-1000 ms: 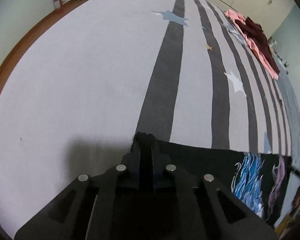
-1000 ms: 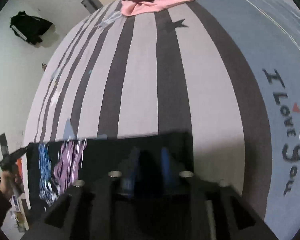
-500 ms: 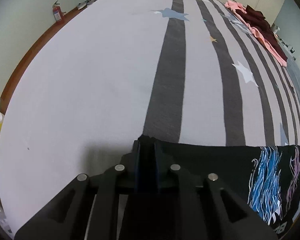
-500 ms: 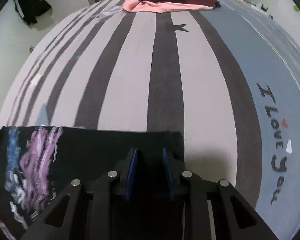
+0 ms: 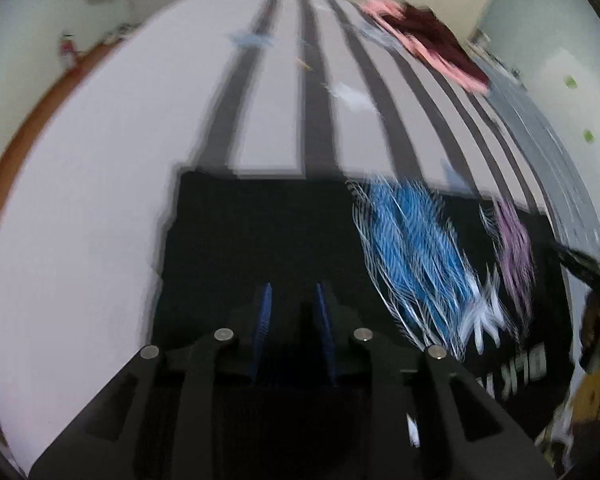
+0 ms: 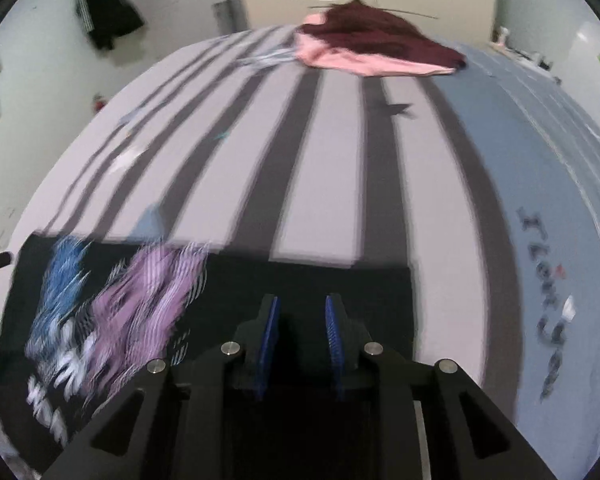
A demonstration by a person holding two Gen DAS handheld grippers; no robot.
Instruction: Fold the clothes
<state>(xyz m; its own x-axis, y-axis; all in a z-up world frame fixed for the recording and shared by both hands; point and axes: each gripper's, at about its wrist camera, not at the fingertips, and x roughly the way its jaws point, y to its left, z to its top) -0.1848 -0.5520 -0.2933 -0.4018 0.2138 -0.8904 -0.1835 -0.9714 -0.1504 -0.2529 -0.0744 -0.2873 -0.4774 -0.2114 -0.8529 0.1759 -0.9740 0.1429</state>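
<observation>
left gripper (image 5: 292, 308): black frame | blue ribbed jaws | silver screws | right gripper (image 6: 302, 320): same

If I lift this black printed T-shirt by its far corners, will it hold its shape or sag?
The black printed T-shirt lies flat and thin on the striped bed sheet, so it is probably floppy and would sag between two lifted corners. It looks light for its area. It would probably slide or bunch when pushed, not roll.

Black shirt (image 5: 260, 236) with blue and purple feathery streaks edged in white, plus white lettering. Bedsheet (image 6: 340, 184) pale lilac-grey with dark grey stripes, scattered stars, and a blue-grey band with dark script; pink garment (image 6: 364, 65) under maroon garment (image 6: 380, 32). Tool pads (image 6: 269, 332) blue on black bodies.
</observation>
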